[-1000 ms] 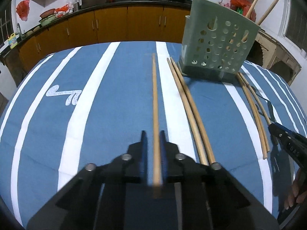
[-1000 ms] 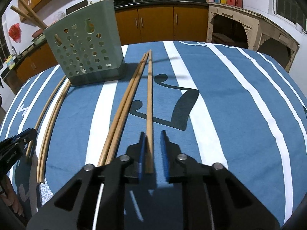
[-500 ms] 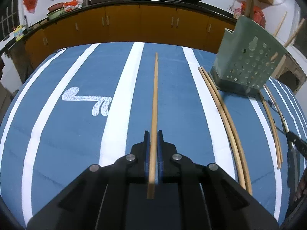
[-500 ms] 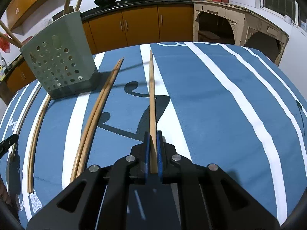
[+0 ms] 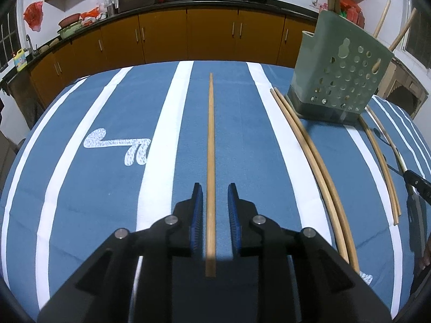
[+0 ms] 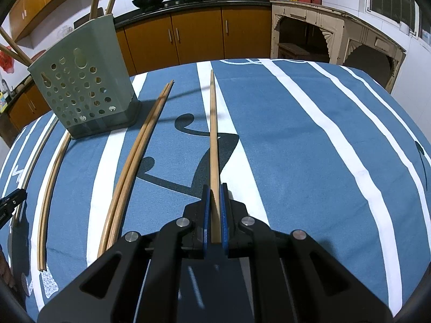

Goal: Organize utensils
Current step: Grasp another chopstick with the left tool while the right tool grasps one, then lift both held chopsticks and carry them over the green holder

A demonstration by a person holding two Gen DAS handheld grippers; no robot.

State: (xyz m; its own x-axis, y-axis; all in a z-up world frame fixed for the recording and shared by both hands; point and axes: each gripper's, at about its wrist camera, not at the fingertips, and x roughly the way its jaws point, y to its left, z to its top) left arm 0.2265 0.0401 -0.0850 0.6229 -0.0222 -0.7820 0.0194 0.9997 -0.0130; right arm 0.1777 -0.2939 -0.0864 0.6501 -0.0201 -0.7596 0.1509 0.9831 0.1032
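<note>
Wooden chopstick point(image 6: 214, 145) pinched narrow between the blue pads of the right gripper point(image 6: 213, 210), tip lifted and pointing toward the far edge of the striped cloth point(image 6: 309, 161). Clamped near its thick end, so a long stretch overhangs; likely to pivot or droop in the pads on any quick swing, and to slide out if the squeeze eases.

Left gripper point(image 5: 213, 210) spread wide, pads clear on either side of a second chopstick point(image 5: 210, 148) lying flat on the cloth between them. No contact visible. Closing off-centre could roll the stick sideways; closing too high could skate over it.

Further out, a pair of chopsticks point(image 6: 134, 156) lying together between the two grippers, and another pair point(image 5: 382, 161) beyond the holder, close to the cloth edge. Green perforated holder point(image 6: 83, 91) standing upright on the cloth, several sticks already leaning out of its top. Light and tall by the look of it, so a hard knock from a long stick coming in at a slant might tip it or shove it. Stick tips catching in a side hole instead of entering the open top is another risk.
</note>
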